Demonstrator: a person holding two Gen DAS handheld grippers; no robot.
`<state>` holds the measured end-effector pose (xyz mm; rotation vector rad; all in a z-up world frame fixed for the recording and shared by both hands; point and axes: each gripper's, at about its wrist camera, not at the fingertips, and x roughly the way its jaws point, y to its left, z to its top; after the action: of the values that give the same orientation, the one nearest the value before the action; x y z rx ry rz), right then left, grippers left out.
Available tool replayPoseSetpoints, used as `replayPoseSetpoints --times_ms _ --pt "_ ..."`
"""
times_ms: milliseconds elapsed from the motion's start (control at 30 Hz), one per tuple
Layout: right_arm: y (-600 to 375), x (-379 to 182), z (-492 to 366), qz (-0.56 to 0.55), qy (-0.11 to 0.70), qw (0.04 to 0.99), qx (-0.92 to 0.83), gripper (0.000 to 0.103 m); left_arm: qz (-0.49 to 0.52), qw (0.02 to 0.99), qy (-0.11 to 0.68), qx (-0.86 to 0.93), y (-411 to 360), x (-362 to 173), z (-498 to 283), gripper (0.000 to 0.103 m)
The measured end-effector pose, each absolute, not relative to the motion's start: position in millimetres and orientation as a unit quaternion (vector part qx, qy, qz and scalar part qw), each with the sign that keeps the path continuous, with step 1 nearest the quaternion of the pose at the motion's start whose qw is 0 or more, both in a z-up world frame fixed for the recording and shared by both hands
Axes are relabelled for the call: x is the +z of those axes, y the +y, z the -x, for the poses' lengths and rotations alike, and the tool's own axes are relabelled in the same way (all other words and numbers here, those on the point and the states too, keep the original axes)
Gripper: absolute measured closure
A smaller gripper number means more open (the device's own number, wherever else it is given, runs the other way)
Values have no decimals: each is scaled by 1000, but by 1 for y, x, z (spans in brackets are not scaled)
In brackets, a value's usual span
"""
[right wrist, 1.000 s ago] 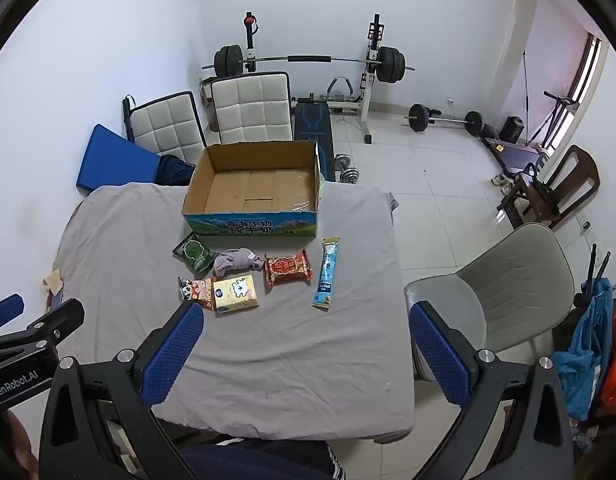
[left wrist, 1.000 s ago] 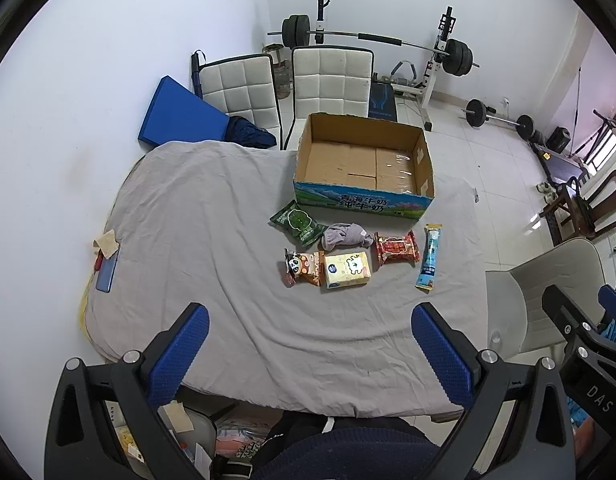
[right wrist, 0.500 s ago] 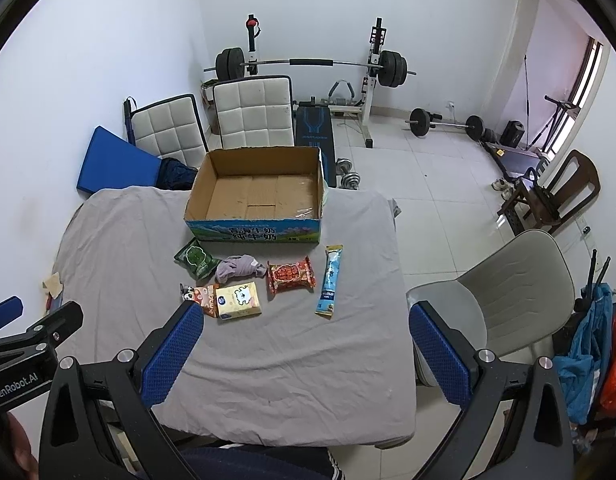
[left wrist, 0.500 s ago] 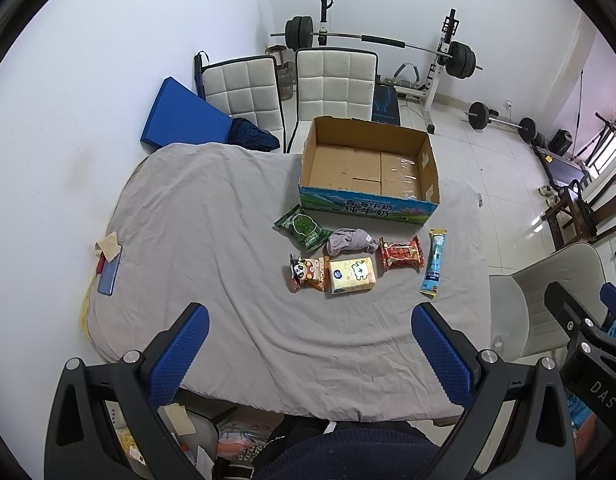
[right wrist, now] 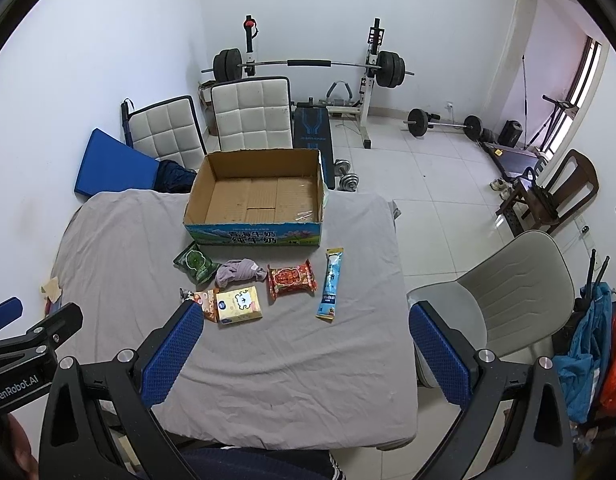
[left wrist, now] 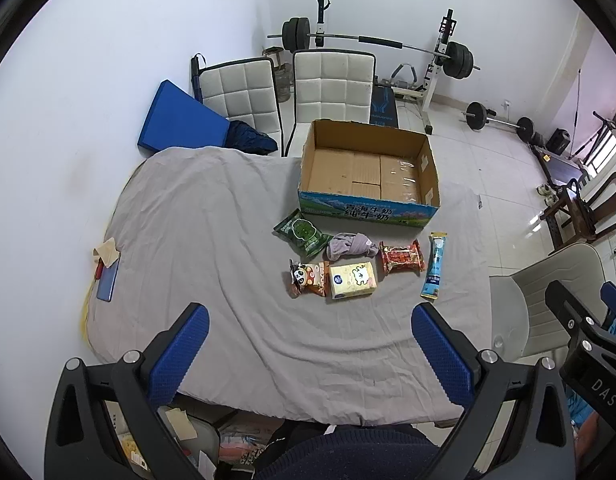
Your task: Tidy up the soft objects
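We hold both tools high over the near edge of the desk, which is draped in a grey cloth, and look down on six soft items gathered just in front of an open cardboard box. The blue stick pack lies on the right of the group with its long axis running from the box toward us, slightly tilted. The red snack bag beside it lies crosswise, long side parallel to the box front. The yellow tissue pack also lies crosswise, touching the panda snack bag on its left. The green packet sits diagonally, one corner close to the box wall, and the crumpled grey cloth lies bunched between it and the red bag. Our left hand-held gripper hangs above the desk with its blue pads wide apart and nothing between them. Our right hand-held gripper is level with it, equally spread and empty, both aimed forward and down at the group.
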<state>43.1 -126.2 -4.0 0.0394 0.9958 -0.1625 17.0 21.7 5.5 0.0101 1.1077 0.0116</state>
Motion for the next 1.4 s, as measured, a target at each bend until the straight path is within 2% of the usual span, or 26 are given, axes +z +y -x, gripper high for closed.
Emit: replayPoseSetpoints --times_ms 1400 --pt "-140 -13 -50 -31 487 871 -64 0 2 845 535 6 16 -8 -20 0"
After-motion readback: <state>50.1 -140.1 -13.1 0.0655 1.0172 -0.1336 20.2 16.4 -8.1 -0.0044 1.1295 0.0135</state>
